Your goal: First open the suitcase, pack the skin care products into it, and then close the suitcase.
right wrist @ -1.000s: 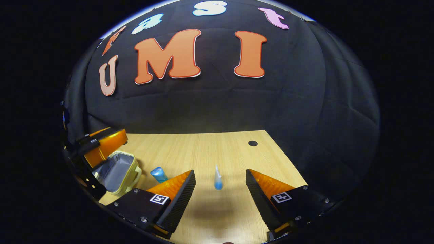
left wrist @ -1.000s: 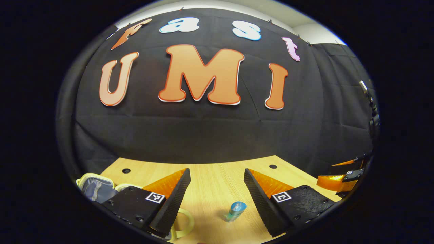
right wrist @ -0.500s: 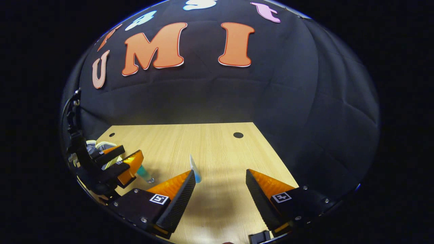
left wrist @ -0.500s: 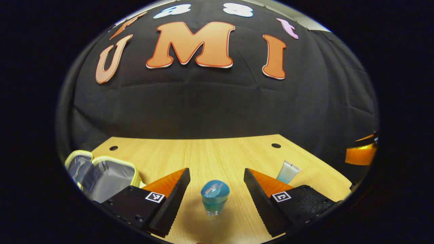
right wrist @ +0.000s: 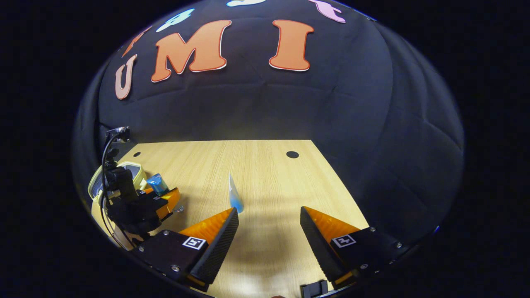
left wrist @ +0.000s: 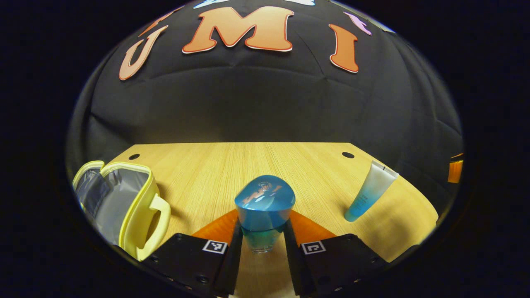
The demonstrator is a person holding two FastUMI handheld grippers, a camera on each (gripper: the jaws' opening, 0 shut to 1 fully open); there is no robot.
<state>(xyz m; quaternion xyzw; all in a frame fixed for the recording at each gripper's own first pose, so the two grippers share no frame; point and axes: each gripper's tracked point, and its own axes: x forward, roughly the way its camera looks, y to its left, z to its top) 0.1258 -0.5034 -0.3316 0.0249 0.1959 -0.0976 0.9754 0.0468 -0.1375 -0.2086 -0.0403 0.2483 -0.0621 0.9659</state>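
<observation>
Left tool (left wrist: 261, 252) sits at the bottom centre of the left gripper view, its two fingers pressed against the sides of a small blue bottle (left wrist: 264, 211). That bottle has a rounded, glossy blue cap with a faint printed mark on top and a clear lower body tinted teal; it stands upright on the wooden bench (left wrist: 248, 165). At the lower left of this view lies the suitcase (left wrist: 124, 203), a small pale-yellow case with a grey lining, zipped open, its handle facing the tool. At the right of the frame a tube (left wrist: 369, 192) lies on the bench, white at the far end and fading to blue at the near end, well apart from the bottle.

Right tool (right wrist: 269, 231) shows at the bottom of the right gripper view with its fingers spread wide and nothing between them. The tube (right wrist: 235, 194) rests just beyond its left finger. At the left edge of this view the left tool (right wrist: 159, 198) holds the blue bottle (right wrist: 156, 183) beside the suitcase (right wrist: 134, 170).
</observation>
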